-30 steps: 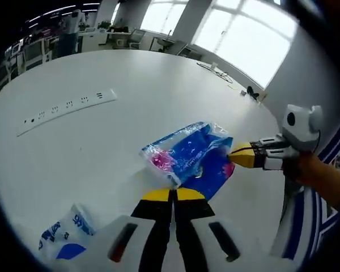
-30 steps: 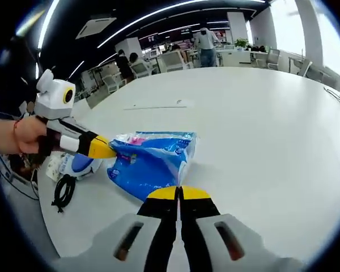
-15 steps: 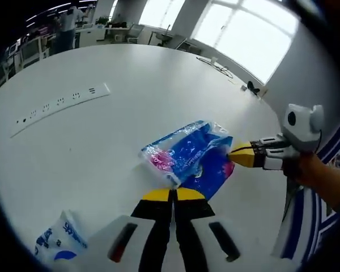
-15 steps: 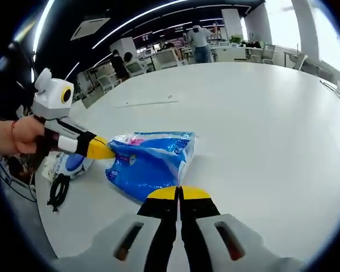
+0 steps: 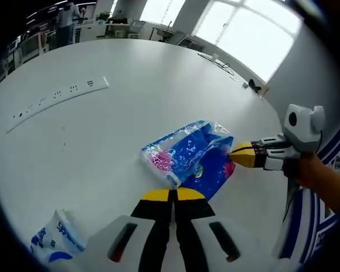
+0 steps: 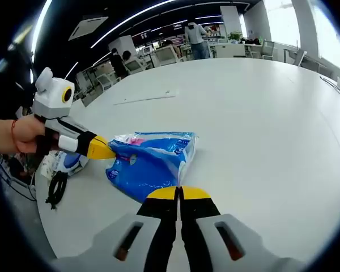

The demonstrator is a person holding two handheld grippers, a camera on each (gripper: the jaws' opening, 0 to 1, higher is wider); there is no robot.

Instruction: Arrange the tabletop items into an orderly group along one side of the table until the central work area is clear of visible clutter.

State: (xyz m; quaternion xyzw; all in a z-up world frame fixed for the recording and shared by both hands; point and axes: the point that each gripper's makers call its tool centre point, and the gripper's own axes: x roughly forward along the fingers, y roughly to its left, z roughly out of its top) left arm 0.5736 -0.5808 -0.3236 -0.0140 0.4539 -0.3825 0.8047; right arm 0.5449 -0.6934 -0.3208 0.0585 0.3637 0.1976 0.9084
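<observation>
We note the blue plastic package (image 5: 188, 160) lying near the table (image 5: 102, 136) edge, pinched at opposite ends: the left gripper (image 5: 173, 195) and the right gripper (image 6: 178, 194) each have jaws closed on its film. A white-and-blue pouch (image 5: 51, 243) and a black cable (image 6: 55, 190) lie near the left side; a power strip (image 5: 56, 97) sits farther in.

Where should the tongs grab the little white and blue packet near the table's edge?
Pinch the crinkled top edge of the white and blue packet, coming down from above. It lies flat on the white table, so only its puffed-up edge gives anything to hold.
</observation>
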